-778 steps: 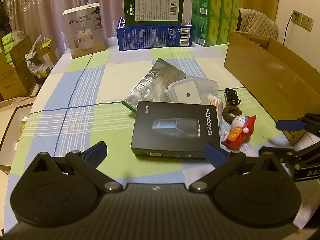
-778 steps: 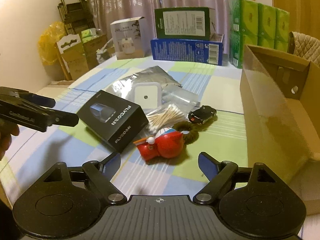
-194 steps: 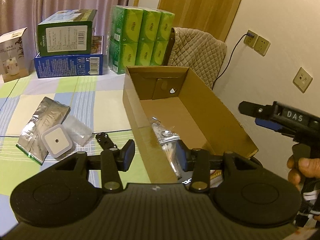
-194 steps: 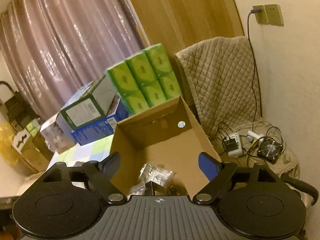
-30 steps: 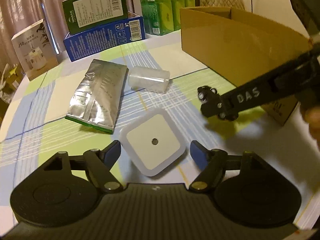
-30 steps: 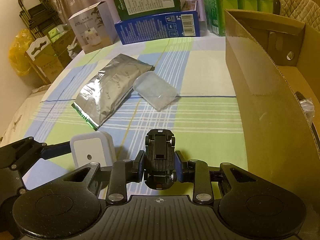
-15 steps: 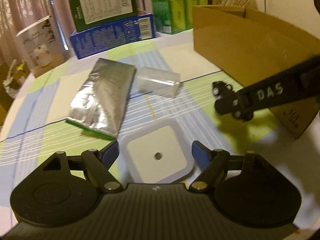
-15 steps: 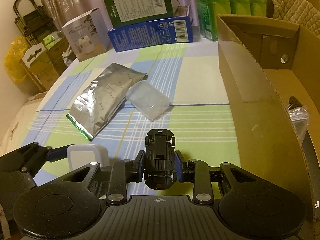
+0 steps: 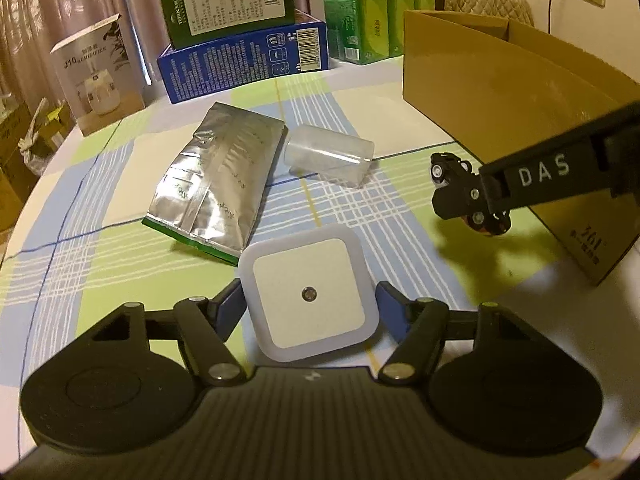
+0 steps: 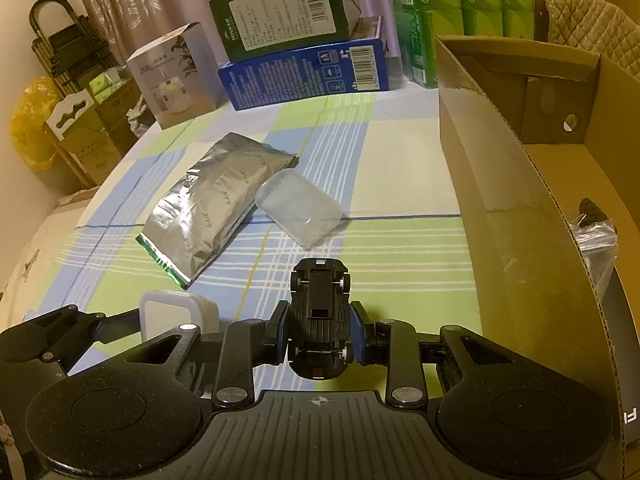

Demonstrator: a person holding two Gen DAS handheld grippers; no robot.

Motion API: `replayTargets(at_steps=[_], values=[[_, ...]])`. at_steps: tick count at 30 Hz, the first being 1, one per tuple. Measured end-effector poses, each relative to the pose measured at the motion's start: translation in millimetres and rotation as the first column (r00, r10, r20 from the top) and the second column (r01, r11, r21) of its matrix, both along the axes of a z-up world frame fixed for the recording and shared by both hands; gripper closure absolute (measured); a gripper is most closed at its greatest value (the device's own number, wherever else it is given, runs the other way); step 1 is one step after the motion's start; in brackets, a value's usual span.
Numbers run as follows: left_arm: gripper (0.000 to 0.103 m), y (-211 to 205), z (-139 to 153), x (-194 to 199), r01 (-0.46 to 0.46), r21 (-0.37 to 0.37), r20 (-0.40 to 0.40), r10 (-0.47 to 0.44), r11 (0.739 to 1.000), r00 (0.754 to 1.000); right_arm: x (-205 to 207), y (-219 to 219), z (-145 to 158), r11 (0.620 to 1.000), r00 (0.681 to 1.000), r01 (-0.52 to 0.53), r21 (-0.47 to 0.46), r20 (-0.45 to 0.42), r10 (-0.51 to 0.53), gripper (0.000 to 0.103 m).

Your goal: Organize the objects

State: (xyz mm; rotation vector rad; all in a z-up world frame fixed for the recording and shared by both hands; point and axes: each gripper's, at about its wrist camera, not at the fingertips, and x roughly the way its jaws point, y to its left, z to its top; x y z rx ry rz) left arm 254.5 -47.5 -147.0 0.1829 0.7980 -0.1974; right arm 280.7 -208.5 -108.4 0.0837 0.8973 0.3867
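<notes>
White letters "DAS" are showing on the black arm of the right tool (image 9: pixel 472 196), which is hanging above the checked cloth of the desk (image 9: pixel 100 216), clamped on a small black toy car (image 10: pixel 320 320) held belly-up, axles and wheels showing. The left tool (image 9: pixel 310 308) is sitting low over the desk with its blue-padded fingers (image 9: pixel 230 308) spread to either side of a square white night light (image 9: pixel 310 294) with rounded corners and a small dark sensor dot at its centre; whether the pads are touching its sides I cannot tell. Beyond it a crinkled silver foil pouch (image 9: pixel 220 184) with a green lower edge is lying flat, and just beside that a frosted clear plastic case (image 9: pixel 328 156) is lying on its side. To the right an open brown cardboard box (image 9: pixel 500 92) is standing, printed "361" near its corner. At the far edge a dark green box (image 9: pixel 228 0) with a white label and barcode is resting on a blue box (image 9: pixel 240 64), with a white carton (image 9: pixel 96 76) reading "J10 HUMIDIFIER" to the left and stacked green tissue packs (image 9: pixel 368 8) to the right
</notes>
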Motion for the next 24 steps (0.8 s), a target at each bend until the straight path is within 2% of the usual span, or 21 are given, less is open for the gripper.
replayTargets(at_steps=[3,19,24], values=[[0.037,3,3,0,-0.011,-0.033,-0.008,0.011,0.999,1.000,-1,2,1,1.000,1.000,-0.002,0.000,0.004,0.002,0.076],[0.038,11,24,-11,-0.016,-0.088,0.030,0.019,0.996,0.999,-6,0,11,1.000,0.999,0.000,0.012,0.050,0.000,0.076],[0.038,11,28,-22,-0.035,-0.115,0.019,0.037,0.993,0.999,-23,-4,16,1.000,0.998,0.015,0.014,0.057,-0.016,0.076]])
